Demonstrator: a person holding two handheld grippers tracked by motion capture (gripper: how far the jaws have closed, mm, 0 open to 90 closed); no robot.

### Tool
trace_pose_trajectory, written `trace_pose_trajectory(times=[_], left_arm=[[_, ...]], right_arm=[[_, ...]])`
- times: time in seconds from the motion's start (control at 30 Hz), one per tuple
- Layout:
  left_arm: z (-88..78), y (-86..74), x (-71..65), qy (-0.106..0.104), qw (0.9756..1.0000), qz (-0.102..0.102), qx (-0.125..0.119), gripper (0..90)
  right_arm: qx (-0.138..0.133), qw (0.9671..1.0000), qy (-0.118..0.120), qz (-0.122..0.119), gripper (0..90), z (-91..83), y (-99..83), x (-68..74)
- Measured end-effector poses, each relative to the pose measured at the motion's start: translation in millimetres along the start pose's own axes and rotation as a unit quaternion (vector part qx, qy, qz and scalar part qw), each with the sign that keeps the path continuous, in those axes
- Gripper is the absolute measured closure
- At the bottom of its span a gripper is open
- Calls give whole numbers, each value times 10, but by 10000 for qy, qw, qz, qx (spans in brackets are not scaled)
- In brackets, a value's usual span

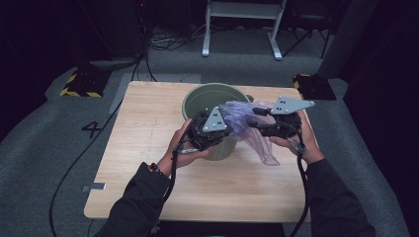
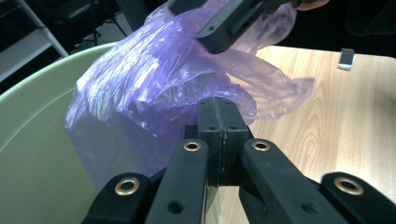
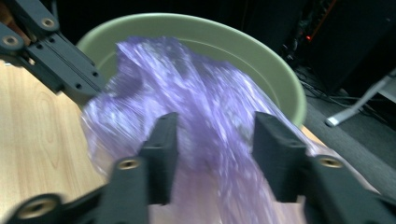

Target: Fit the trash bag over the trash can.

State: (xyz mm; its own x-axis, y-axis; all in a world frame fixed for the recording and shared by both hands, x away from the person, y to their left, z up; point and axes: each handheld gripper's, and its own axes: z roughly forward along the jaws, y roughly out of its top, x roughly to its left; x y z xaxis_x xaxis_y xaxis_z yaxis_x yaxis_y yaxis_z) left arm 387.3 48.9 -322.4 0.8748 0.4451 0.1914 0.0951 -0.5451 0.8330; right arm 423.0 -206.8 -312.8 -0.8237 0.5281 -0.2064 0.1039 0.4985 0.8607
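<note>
A green round bin (image 1: 197, 96) stands at the far middle of the wooden table (image 1: 148, 143). A crumpled purple plastic bag (image 1: 242, 121) lies over its near right rim and trails onto the table. My left gripper (image 1: 231, 129) is at the bin's near rim. In the left gripper view its jaws (image 2: 222, 105) are pressed together with the bag's (image 2: 140, 84) film caught at their tip, the bin (image 2: 37, 121) to the left. My right gripper (image 1: 253, 122) faces it from the right. Its jaws (image 3: 212, 135) stand apart with the blurred bag (image 3: 187, 79) running loosely between them, the bin (image 3: 261, 51) behind.
The person's sleeved forearms come in from the table's near edge. On the dark floor behind stand a white metal frame (image 1: 242, 29), loose cables and two yellow-and-black striped blocks (image 1: 81, 84). A small grey tab (image 1: 94, 186) sits by the table's left front corner.
</note>
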Motion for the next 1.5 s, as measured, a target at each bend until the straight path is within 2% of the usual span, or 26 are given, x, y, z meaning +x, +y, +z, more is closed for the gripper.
trace_pose_trajectory(times=[0.07,0.17,0.23,0.37,0.5,0.57,0.67,0.8,0.93,1.07,1.2,1.27,1.37,1.5], left_arm=[[-13,-10,17,22,10000,-53,20,897],[-53,-36,47,65,9999,-152,-42,897],[-97,-56,86,68,9996,-230,-112,898],[-190,-107,150,201,9992,-323,-142,898],[-265,-171,210,343,9985,-391,-140,898],[-302,-210,246,427,9979,-458,-136,898],[-343,-265,304,500,9970,-564,-156,898],[-378,-329,367,640,9954,-690,-162,898],[-400,-378,438,737,9939,-800,-163,898],[-409,-420,501,764,9927,-917,-179,898],[-443,-446,530,800,9915,-982,-299,892],[-470,-458,540,739,9921,-951,-347,851],[-519,-469,538,747,9920,-939,-381,711],[-604,-468,497,771,9908,-1012,-454,435]], right_arm=[[-46,9999,-126,38,436,-59,-19,-30],[-233,9994,-150,226,349,-184,-44,-86],[-294,9991,-183,255,330,-248,-58,-109],[-414,9982,-242,353,287,-374,-127,-164],[-456,9977,-169,466,261,-460,-238,-196],[-427,9978,-40,511,263,-470,-304,-198],[-393,9980,35,497,249,-494,-404,-172],[-516,9977,240,366,217,-561,-505,-101],[-578,9973,450,85,192,-603,-572,0],[-456,9973,548,-191,202,-559,-618,95],[-306,9970,389,-590,382,-463,-630,210],[-189,9959,351,-815,557,-415,-627,262],[-204,9957,380,-815,739,-348,-614,294],[-253,9963,303,-760,837,-314,-602,303]])
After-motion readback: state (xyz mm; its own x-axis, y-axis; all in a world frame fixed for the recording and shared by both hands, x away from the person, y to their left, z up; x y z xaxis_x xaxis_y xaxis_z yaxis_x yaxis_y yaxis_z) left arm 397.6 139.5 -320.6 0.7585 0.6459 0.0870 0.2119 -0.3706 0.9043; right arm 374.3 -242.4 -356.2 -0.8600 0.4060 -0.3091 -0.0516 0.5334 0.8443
